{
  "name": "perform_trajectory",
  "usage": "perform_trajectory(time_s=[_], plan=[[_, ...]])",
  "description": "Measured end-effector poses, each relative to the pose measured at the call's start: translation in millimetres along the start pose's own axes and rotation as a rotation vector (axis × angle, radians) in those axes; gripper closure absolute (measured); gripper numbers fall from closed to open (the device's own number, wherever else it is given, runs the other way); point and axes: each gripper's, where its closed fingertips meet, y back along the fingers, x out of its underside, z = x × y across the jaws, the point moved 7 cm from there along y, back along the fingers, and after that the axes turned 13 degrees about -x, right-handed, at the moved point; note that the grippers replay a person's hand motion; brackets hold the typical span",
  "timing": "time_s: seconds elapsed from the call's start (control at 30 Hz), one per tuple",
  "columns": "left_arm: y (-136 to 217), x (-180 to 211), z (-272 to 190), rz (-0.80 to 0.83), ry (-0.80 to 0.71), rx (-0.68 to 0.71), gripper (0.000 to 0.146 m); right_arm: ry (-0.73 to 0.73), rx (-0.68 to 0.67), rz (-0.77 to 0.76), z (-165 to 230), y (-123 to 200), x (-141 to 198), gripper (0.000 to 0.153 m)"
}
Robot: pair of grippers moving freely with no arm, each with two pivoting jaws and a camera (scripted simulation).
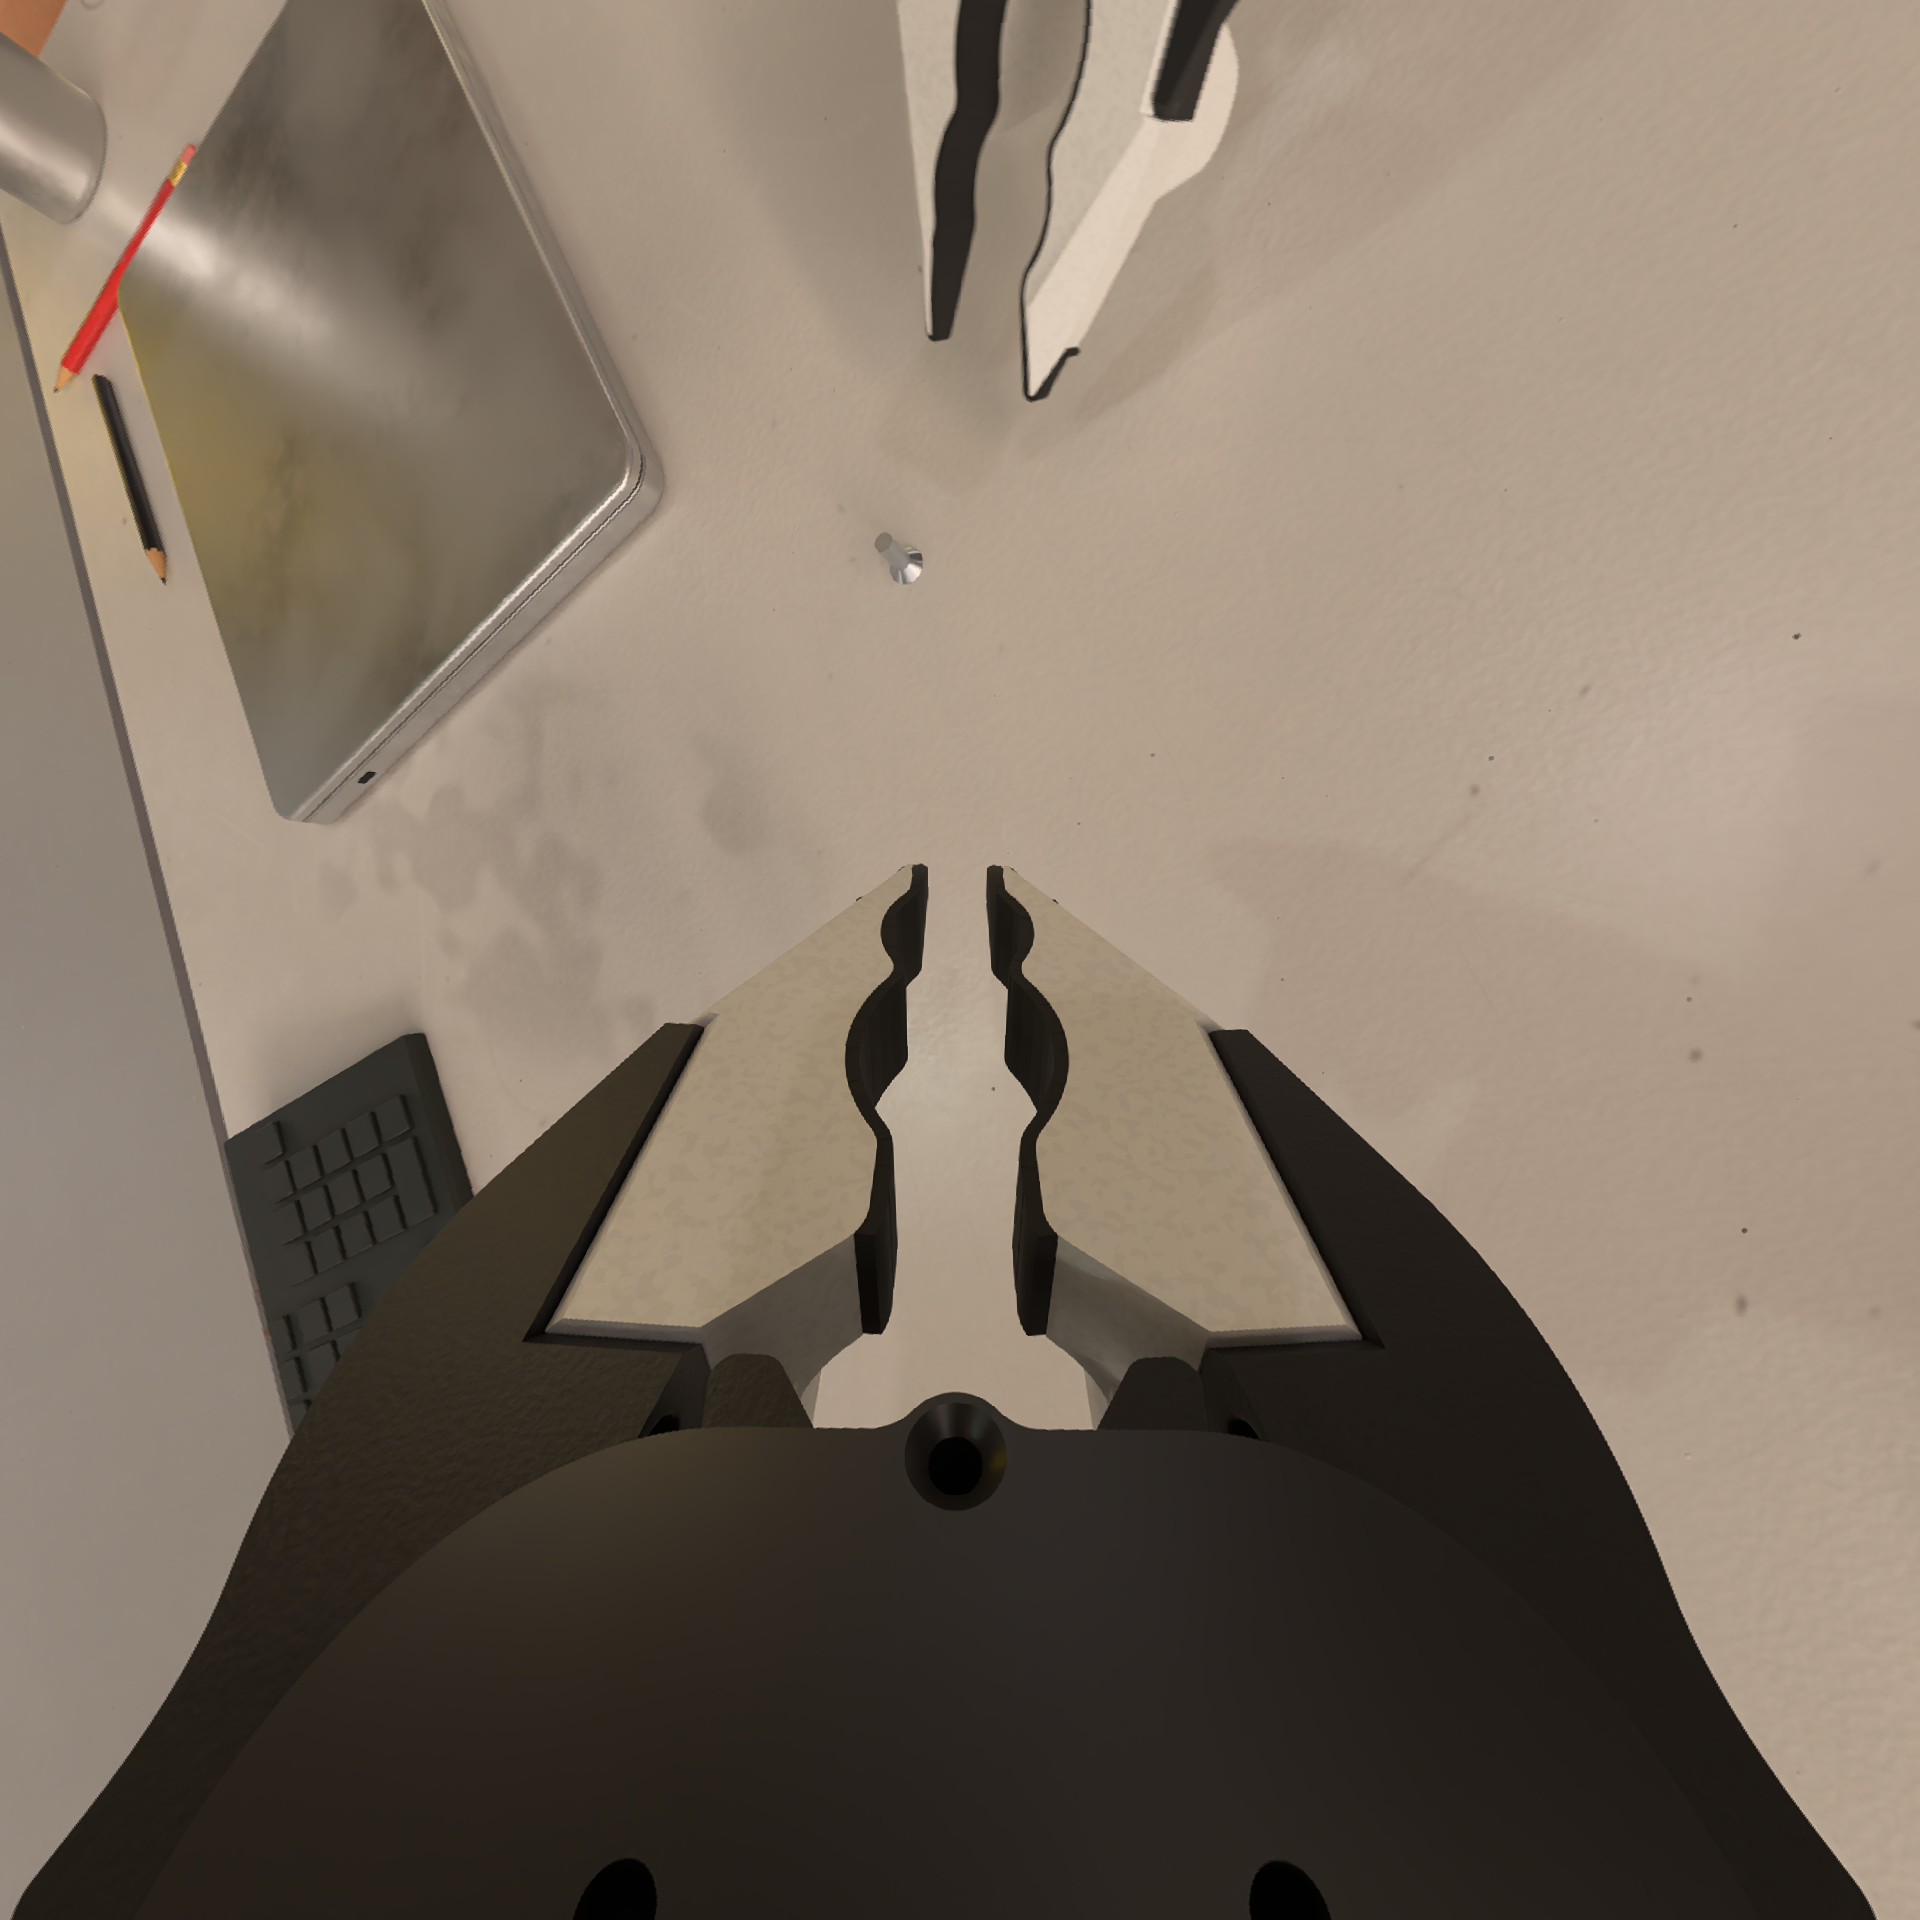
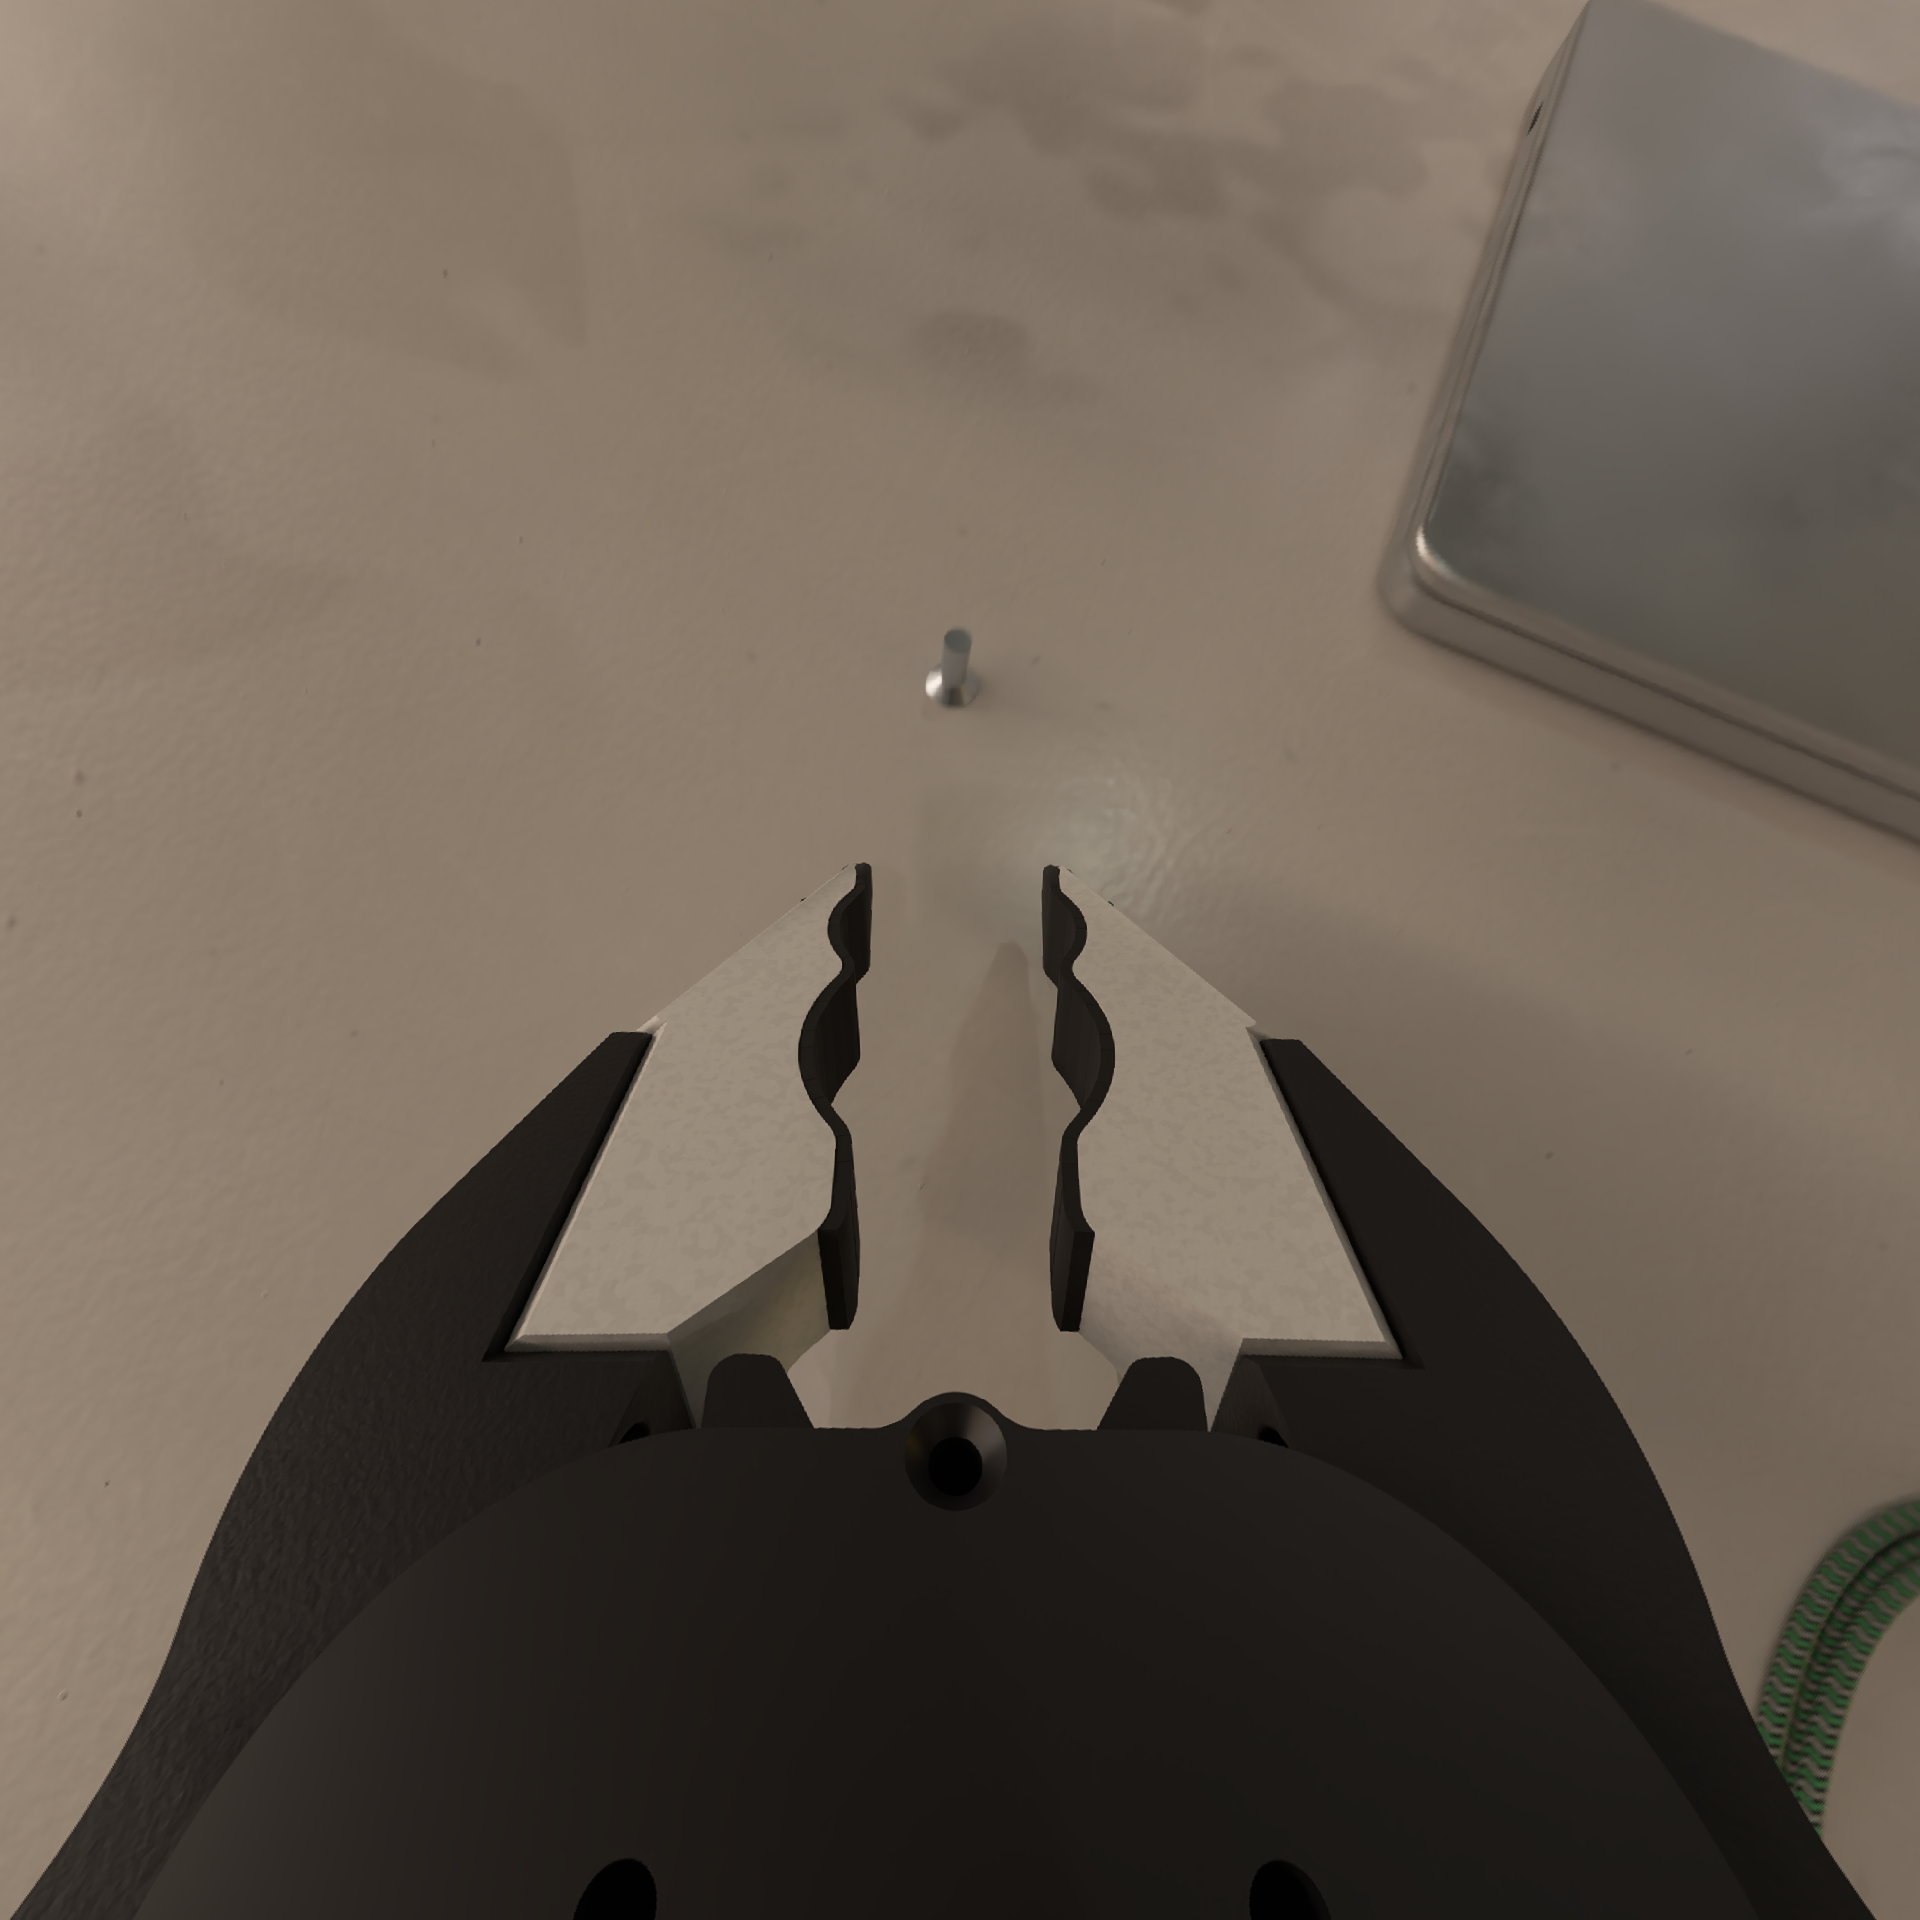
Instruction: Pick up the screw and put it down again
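A small silver screw (image 1: 899,561) rests on the beige table, alone in the middle; it also shows in the right wrist view (image 2: 954,675), its flat head toward me. My right gripper (image 2: 956,873) is open and empty, its tips a short way before the screw; in the left wrist view it (image 1: 992,358) comes in from the far side of the screw. My left gripper (image 1: 956,873) is empty with only a narrow gap between its fingers, and it hangs back from the screw on the near side.
A closed silver laptop (image 1: 395,416) lies left of the screw, also seen in the right wrist view (image 2: 1683,416). A red pencil (image 1: 125,270), a black pencil (image 1: 130,478) and a dark keyboard (image 1: 343,1195) lie by the table's left edge. A green braided cable (image 2: 1839,1662) lies beside the right gripper.
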Motion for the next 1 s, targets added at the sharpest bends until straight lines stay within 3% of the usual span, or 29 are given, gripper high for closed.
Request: perform_trajectory(time_s=[0.17,0.33,0.53,0.67,1.0], plan=[[-1.0,0.8,-0.3,0.004,0.0,0.002,0.135,0.01,-0.017,-0.003,-13.6,-4.9,-23.7,0.12],[-0.3,1.8,0.1,0.011,0.0,-0.001,0.135,0.005,-0.082,0.058,-21.3,-31.3,-44.6,0.12],[1.0,3.9,1.3,0.008,0.009,0.0,0.136,-0.023,-0.137,0.181,-22.6,-55.4,-47.1,0.12],[0.2,3.9,0.9,0.009,0.007,0.004,0.137,-0.044,-0.142,0.217,-19.2,-50.2,-39.5,0.147],[-0.6,3.5,0.0,0.014,0.002,0.006,0.137,-0.093,-0.125,0.122,-12.2,-19.0,-27.5,0.147]])
